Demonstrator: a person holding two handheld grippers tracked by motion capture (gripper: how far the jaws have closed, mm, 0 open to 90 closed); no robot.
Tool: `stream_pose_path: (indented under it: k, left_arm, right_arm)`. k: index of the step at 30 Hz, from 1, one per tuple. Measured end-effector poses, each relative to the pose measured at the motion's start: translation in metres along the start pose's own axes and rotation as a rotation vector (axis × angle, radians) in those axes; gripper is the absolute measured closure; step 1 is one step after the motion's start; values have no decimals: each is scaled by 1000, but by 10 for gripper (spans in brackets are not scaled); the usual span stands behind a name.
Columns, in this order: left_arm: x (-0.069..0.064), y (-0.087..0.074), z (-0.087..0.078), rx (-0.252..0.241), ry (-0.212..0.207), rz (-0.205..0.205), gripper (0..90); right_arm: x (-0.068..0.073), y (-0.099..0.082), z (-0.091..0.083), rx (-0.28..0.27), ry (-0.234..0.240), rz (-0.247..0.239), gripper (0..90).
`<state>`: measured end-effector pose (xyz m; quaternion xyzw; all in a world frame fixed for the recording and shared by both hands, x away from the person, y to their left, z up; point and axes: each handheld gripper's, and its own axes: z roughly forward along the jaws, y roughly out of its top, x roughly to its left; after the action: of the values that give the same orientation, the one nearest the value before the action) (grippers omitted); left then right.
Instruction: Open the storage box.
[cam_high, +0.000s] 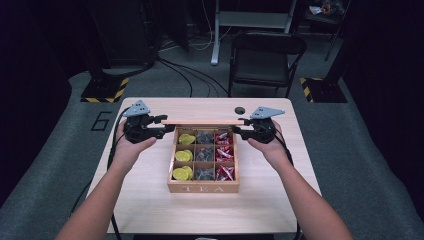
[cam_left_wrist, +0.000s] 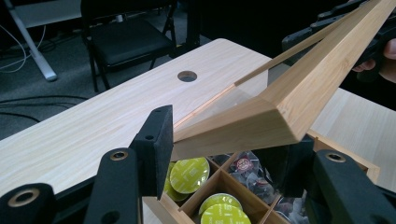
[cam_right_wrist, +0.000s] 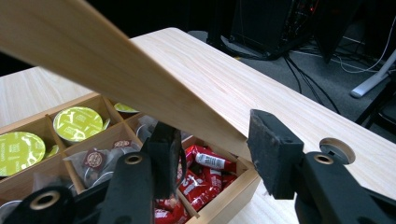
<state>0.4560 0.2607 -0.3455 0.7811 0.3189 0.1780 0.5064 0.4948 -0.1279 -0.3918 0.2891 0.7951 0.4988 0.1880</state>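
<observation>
Forearms enter from the bottom edge of the high view, one on each side of a wooden tea box (cam_high: 203, 188) at the frame's centre, on the table (cam_high: 150, 210). Its nine compartments hold yellow pods (cam_high: 182, 173) in the left column, grey sachets (cam_high: 204, 155) in the middle, red packets (cam_high: 224, 154) on the right. Above the box's far edge, the hinged lid (cam_high: 202, 121) stands raised. My left gripper (cam_high: 161, 126) pinches the lid's left corner between both jaws. My right gripper (cam_high: 238, 127) straddles the lid's right end, jaws apart, not yet pressing. Beyond, a folding chair (cam_high: 265, 55) sits at upper centre.
</observation>
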Motion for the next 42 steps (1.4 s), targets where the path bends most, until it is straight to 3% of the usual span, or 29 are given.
stream_pose_path:
  k: [11,14,18,26,42]
  left_arm:
    - [3,4,2,-14,8,0,493]
    - [6,4,3,-19,3,-21,486]
    - [9,-1,9,22,36,-25,453]
    - [18,-14,20,29,52,-26,449]
    - [29,-16,43,15,45,-12,430]
  right_arm:
    - [-4,2,8,-13,-2,-35,547]
    - [-6,4,8,-4,2,-44,555]
    - [-7,6,9,3,9,-47,559]
    - [-11,9,11,-5,16,-20,564]
    - [-19,16,15,-8,26,33,578]
